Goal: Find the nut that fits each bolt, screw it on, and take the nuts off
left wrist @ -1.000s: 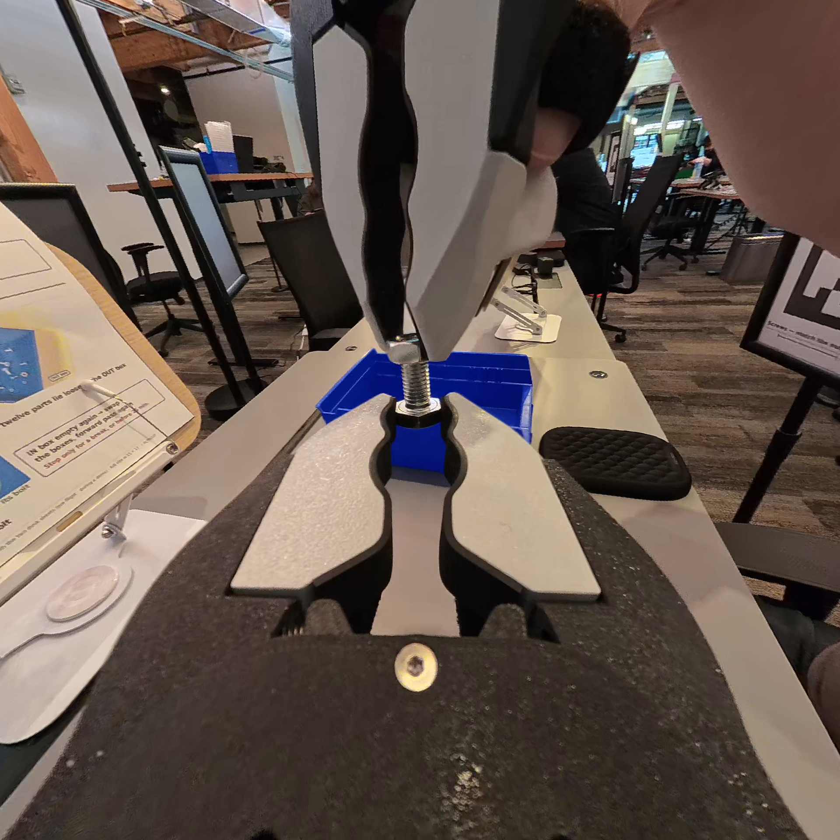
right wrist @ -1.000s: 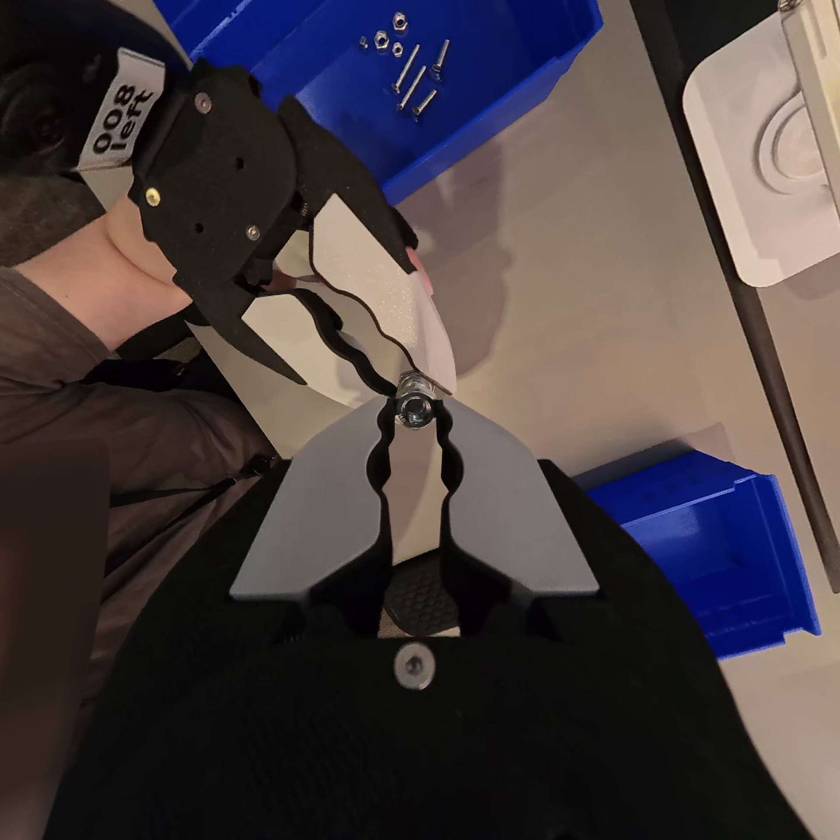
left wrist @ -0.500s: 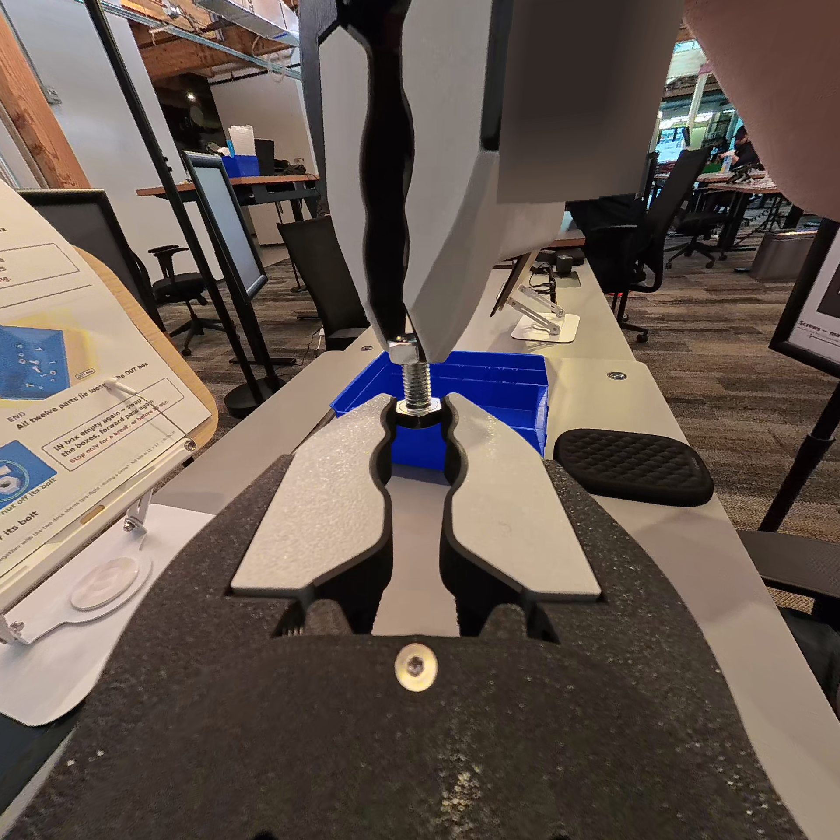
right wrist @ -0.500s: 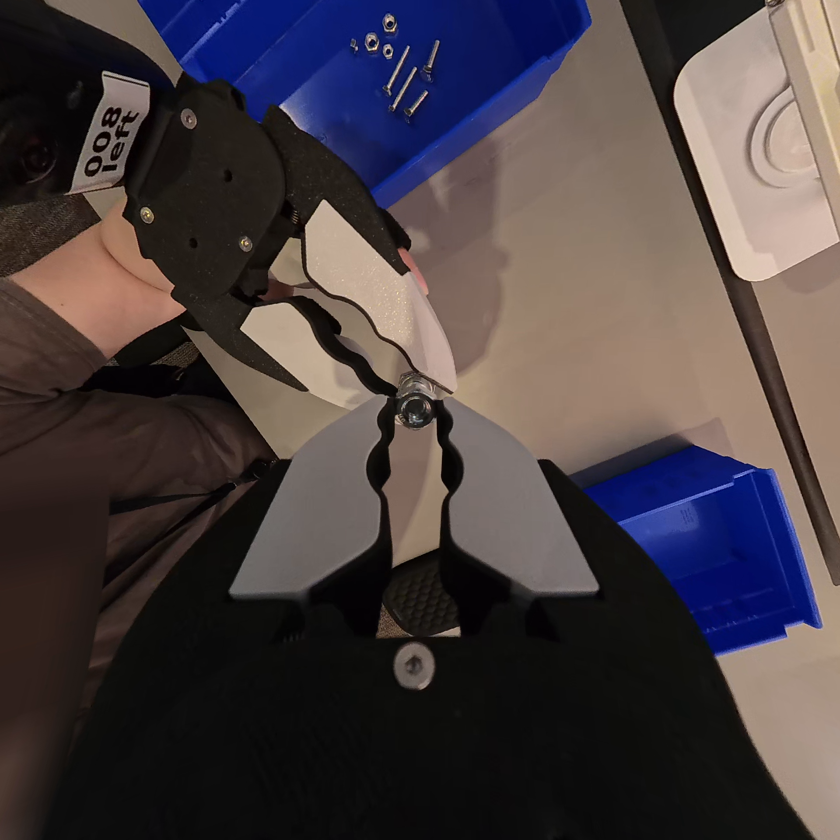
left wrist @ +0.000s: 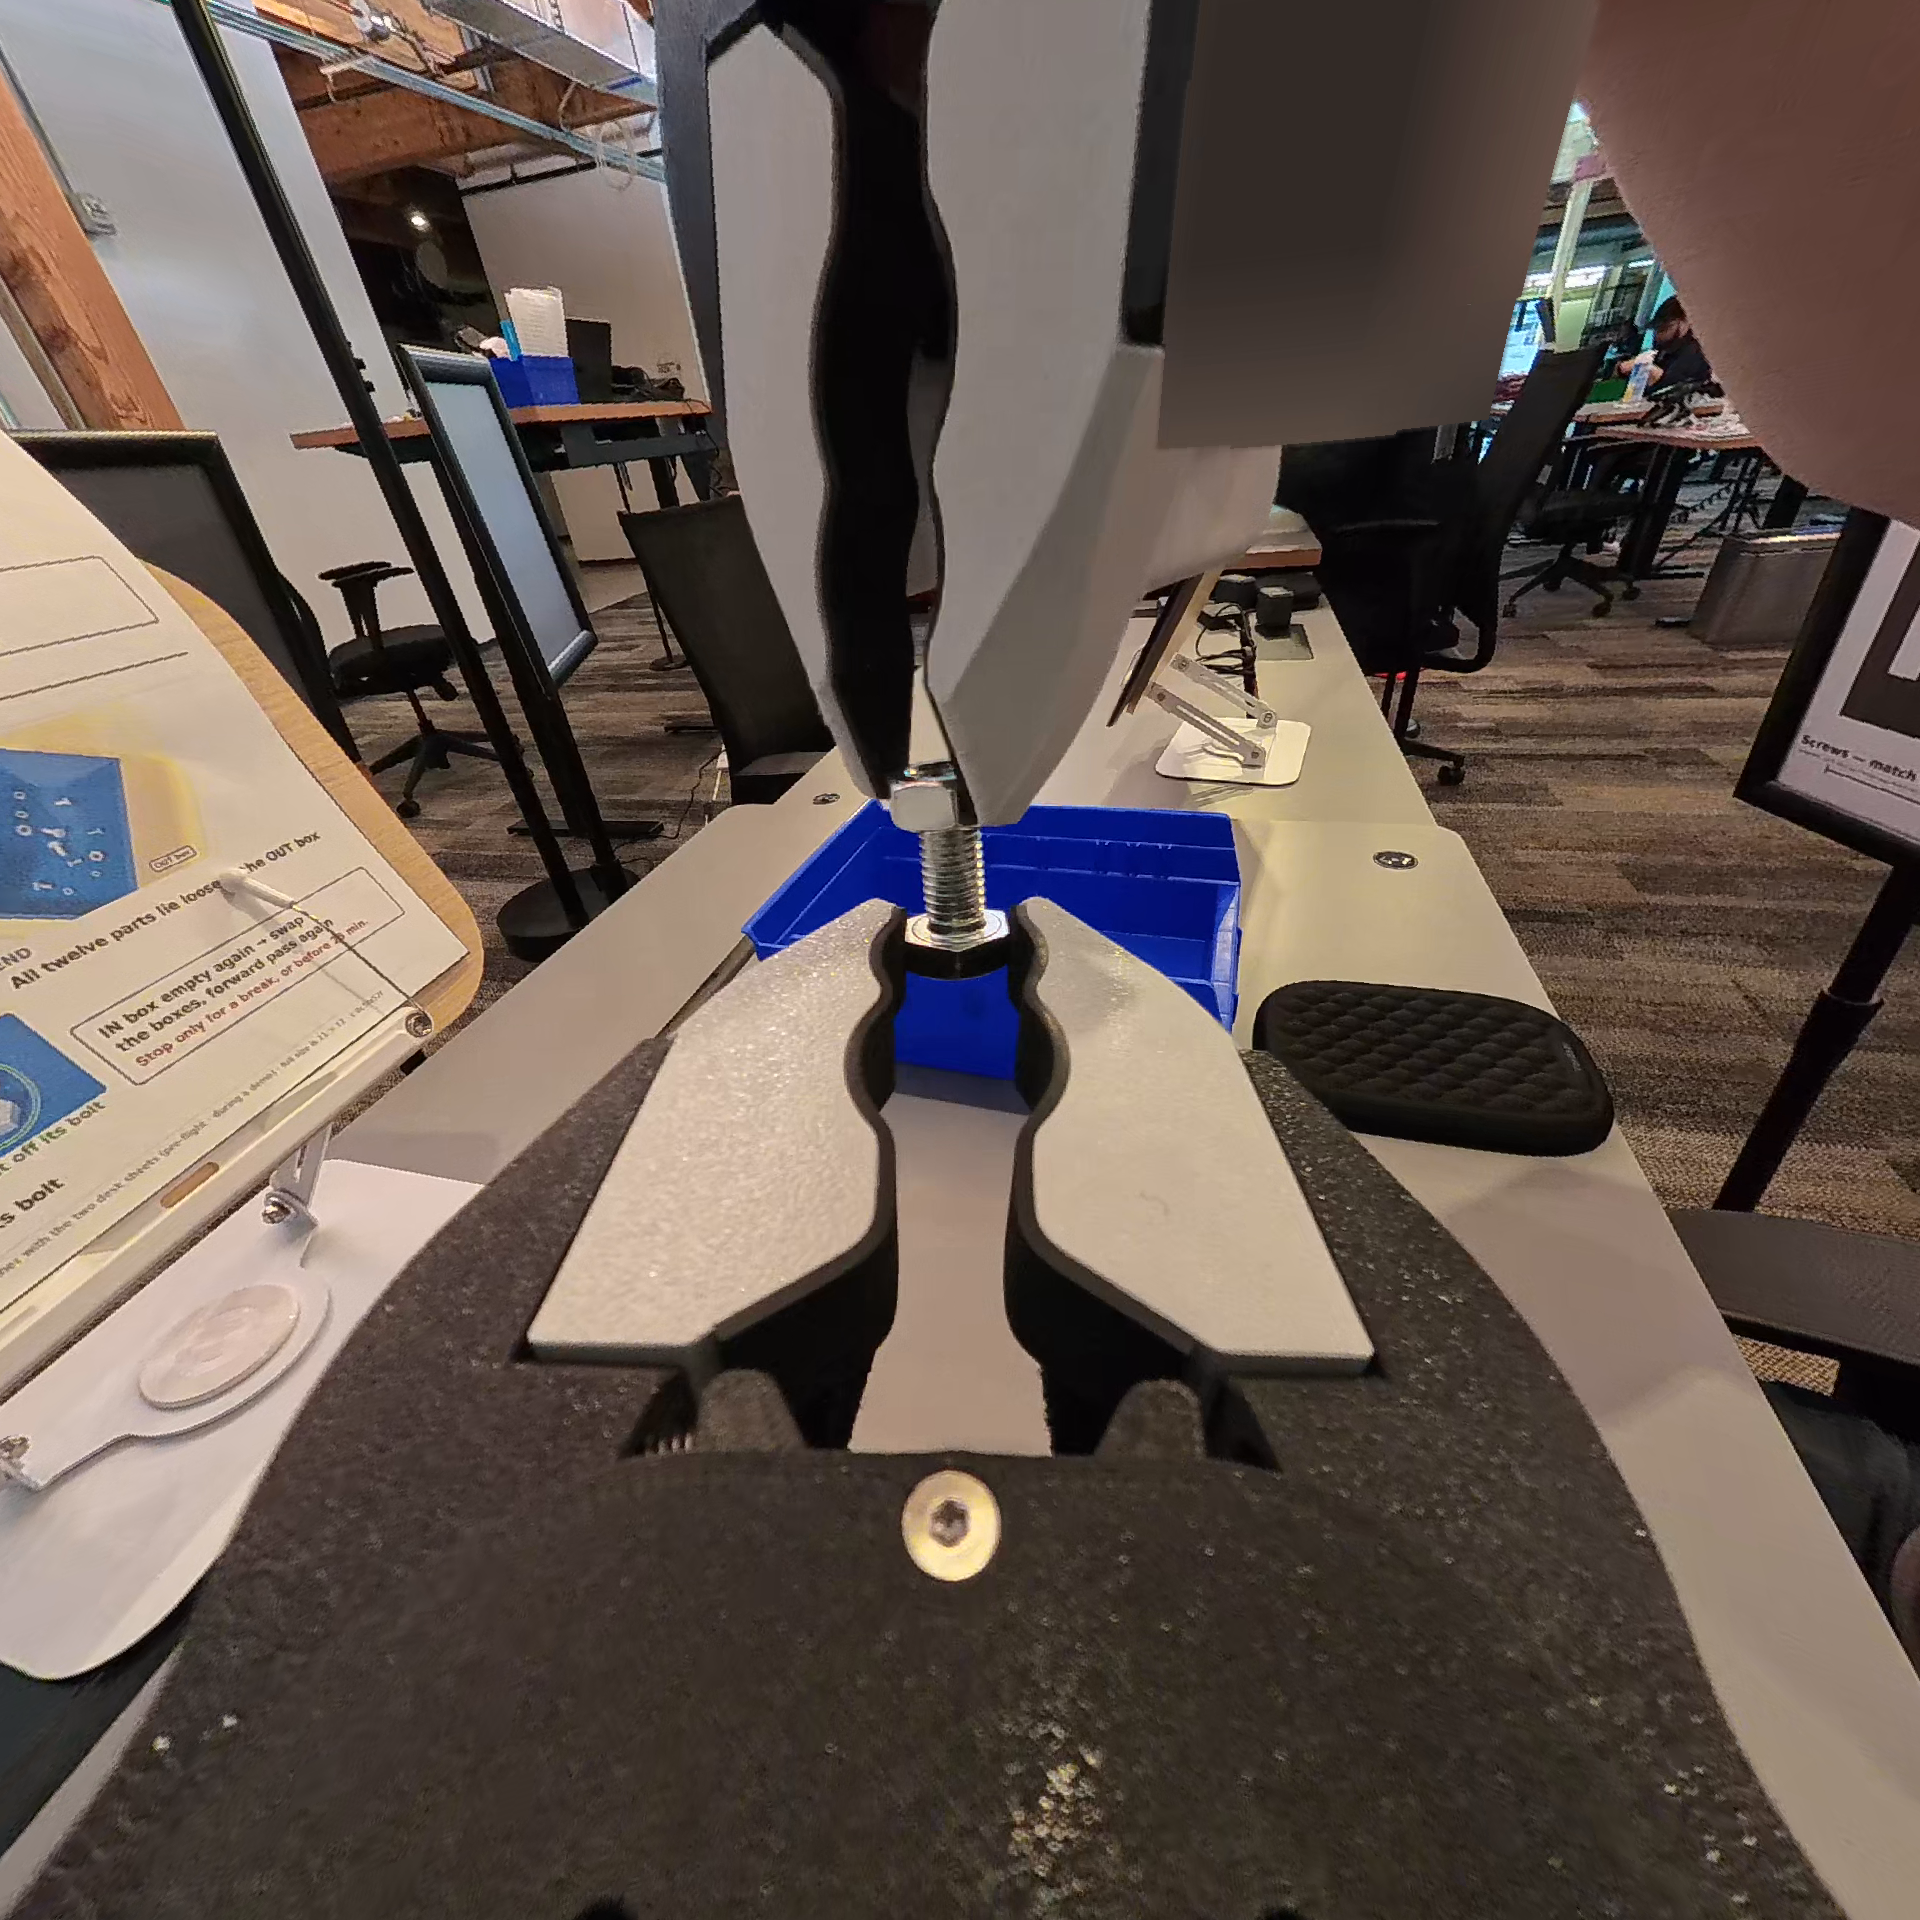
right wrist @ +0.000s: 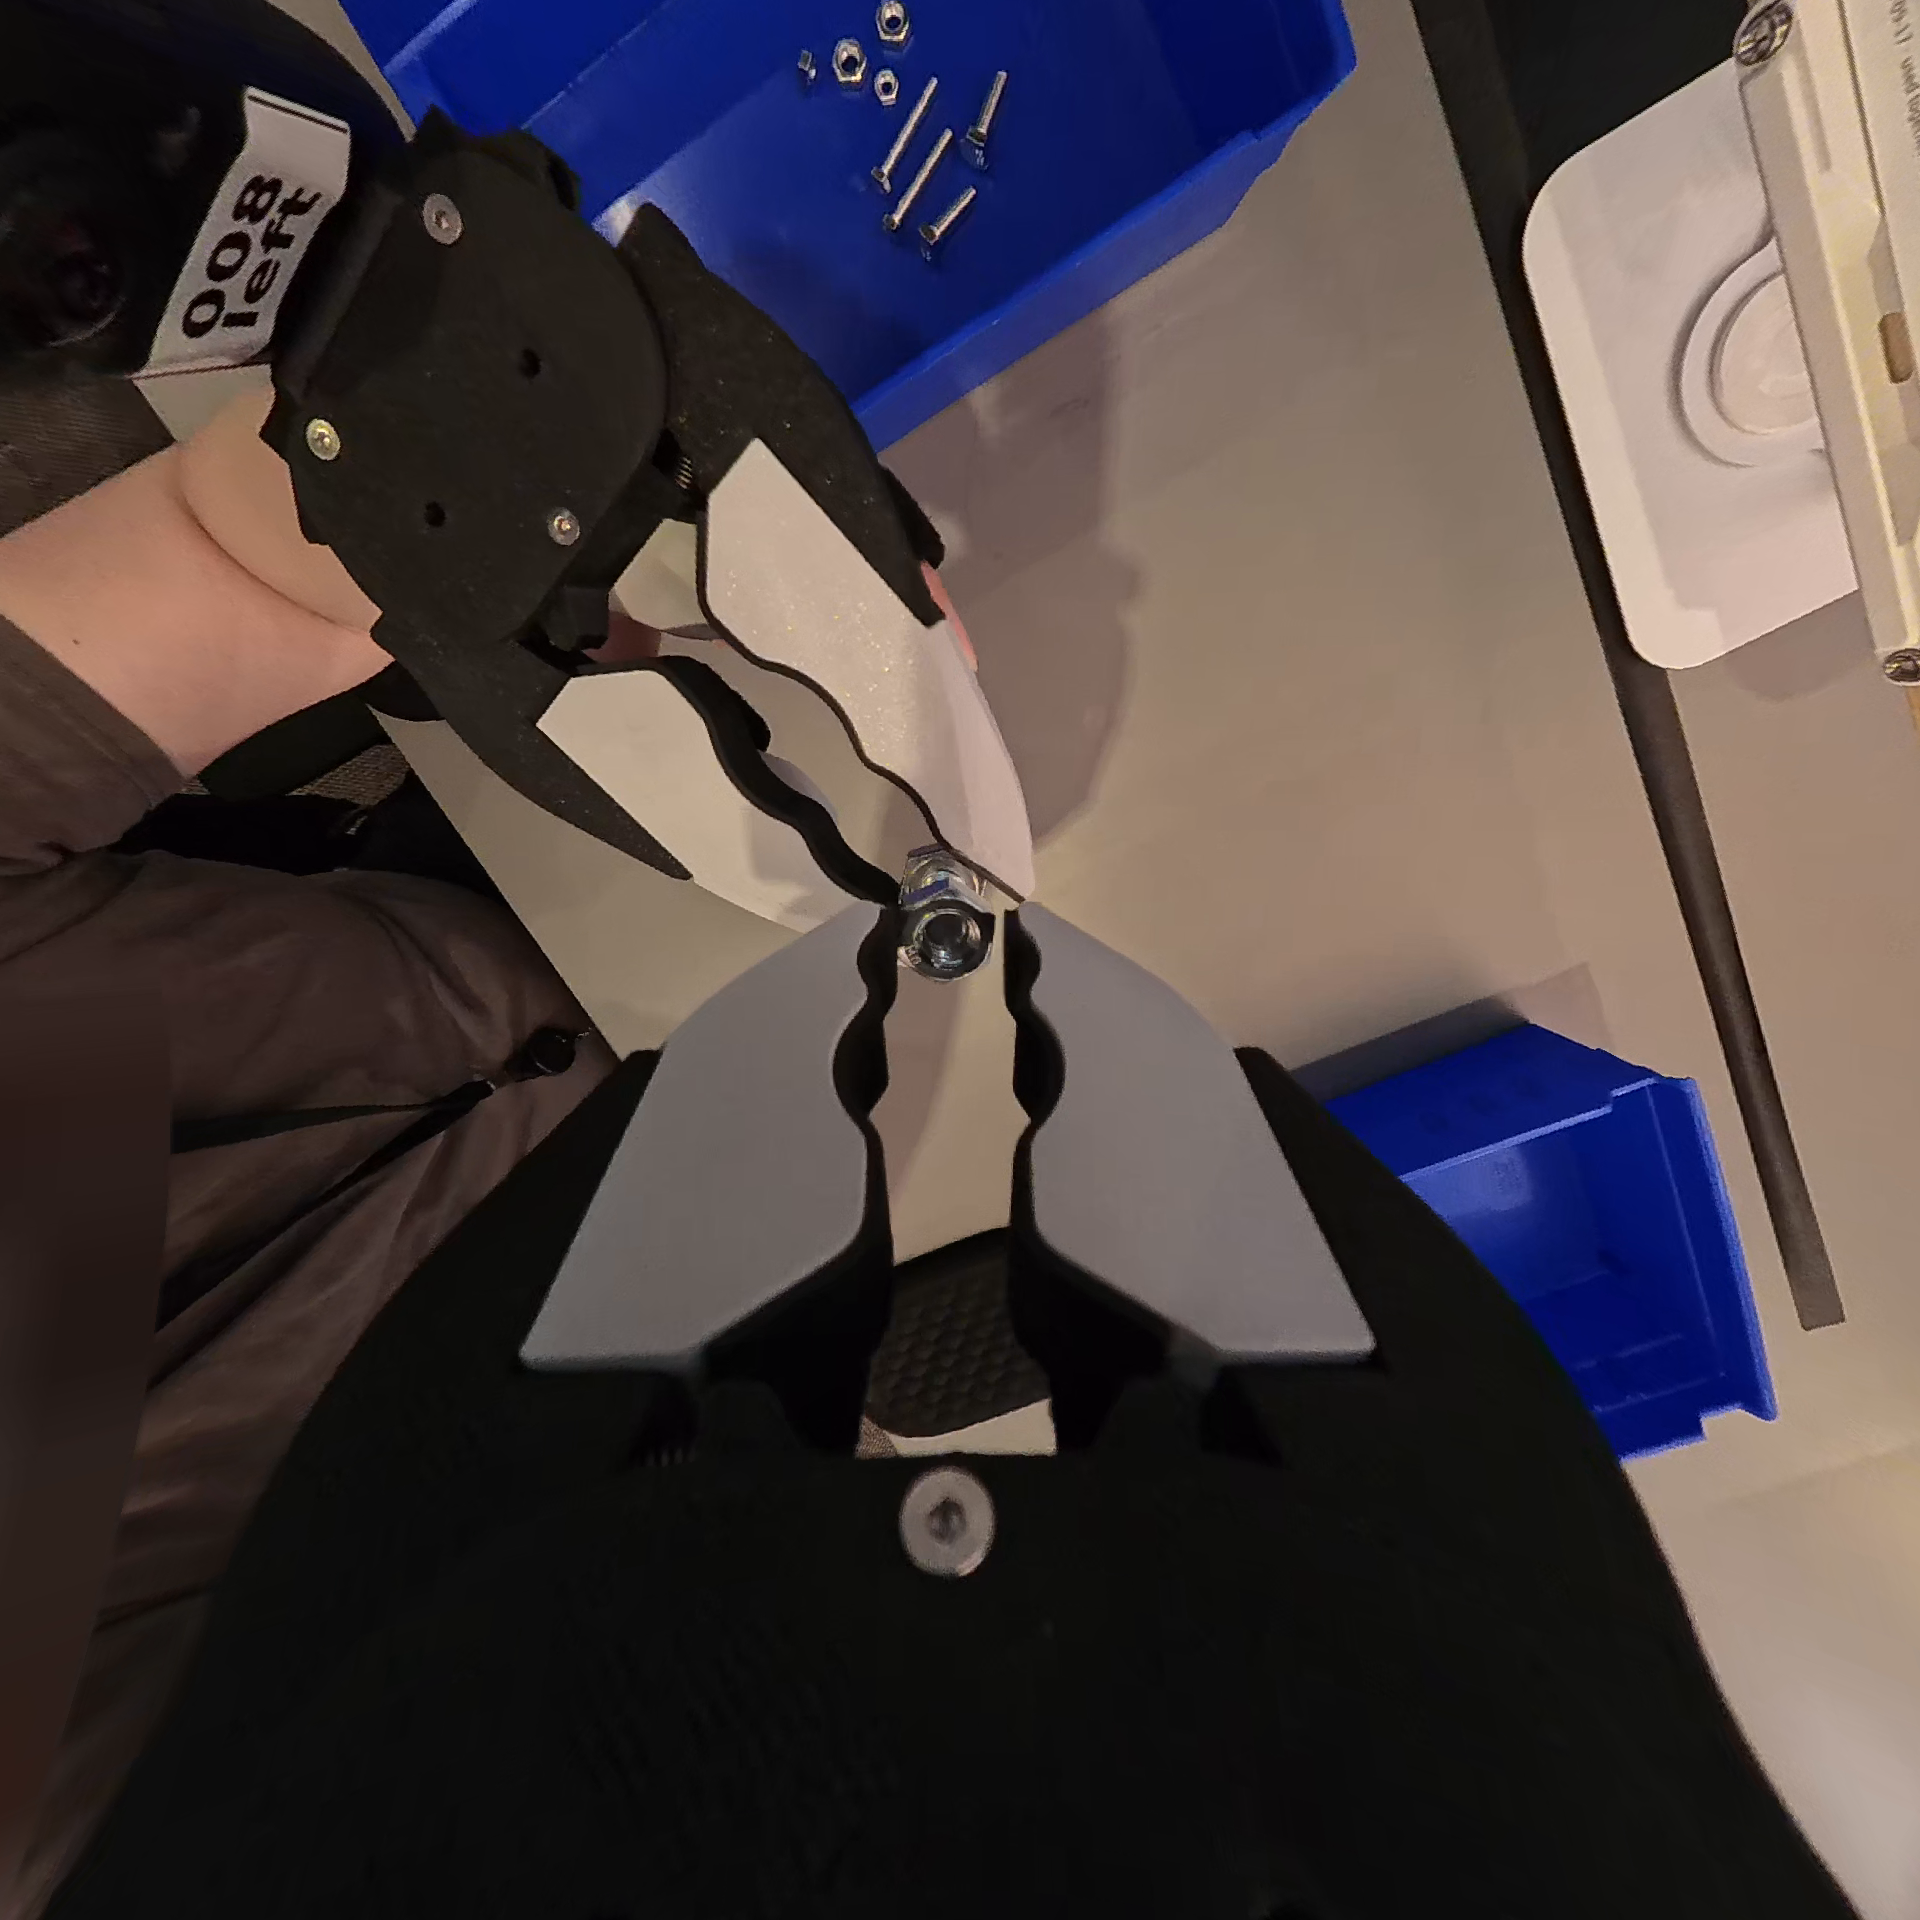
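Observation:
My left gripper (left wrist: 951,927) is shut on a hex nut (left wrist: 951,932) threaded onto the lower end of a silver bolt (left wrist: 951,873). My right gripper (left wrist: 925,781) comes down from above and is shut on the bolt's hex head. The bolt stands upright between them, above the table. In the right wrist view my right gripper (right wrist: 945,923) holds the bolt (right wrist: 945,940) end-on. My left gripper (right wrist: 937,883) reaches in from the upper left onto the nut (right wrist: 928,878) beneath.
A blue bin (right wrist: 1195,208) holds several loose bolts (right wrist: 925,156) and nuts (right wrist: 862,62). A second blue bin (right wrist: 1558,1226) (left wrist: 1122,883) looks empty. A black wrist pad (left wrist: 1434,1065) lies to the right. An instruction sheet on a stand (left wrist: 156,935) is at the left. Left and right tips are no more than a few centimetres apart.
My left gripper has swung slightly around the bolt with the nut in it. Both grips hold, and the bare thread looks about the same length.

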Available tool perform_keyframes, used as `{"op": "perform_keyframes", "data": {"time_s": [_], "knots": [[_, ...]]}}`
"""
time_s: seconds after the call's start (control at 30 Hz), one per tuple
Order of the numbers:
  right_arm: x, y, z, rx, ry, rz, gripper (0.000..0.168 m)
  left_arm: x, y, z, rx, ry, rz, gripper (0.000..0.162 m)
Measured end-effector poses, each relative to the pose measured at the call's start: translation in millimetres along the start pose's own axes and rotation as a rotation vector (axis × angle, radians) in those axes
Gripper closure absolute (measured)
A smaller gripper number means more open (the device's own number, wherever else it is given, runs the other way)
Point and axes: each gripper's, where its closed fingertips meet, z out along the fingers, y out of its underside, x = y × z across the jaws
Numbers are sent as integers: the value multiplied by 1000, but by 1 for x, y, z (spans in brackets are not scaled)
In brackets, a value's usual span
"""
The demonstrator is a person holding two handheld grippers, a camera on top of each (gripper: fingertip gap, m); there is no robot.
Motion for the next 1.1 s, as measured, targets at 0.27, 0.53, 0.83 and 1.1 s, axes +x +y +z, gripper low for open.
{"op": "perform_keyframes", "data": {"time_s": [0.27, 0.53, 0.83, 1.1], "knots": [[1, -2, -2, 15, 10, -16, 144, 1, -2, -1, 8, 7, -6, 144], [1, -6, -3, 48, 16, -41, 142, 3, 0, 0, 0, 19, -7, 144], [-4, -16, -28, 278, -53, -107, 142, 5, -4, -2, 25, 49, -33, 144], [-22, 14, -91, 1156, -340, -351, 117, 27, -15, 1, 125, 199, -89, 144]]}}
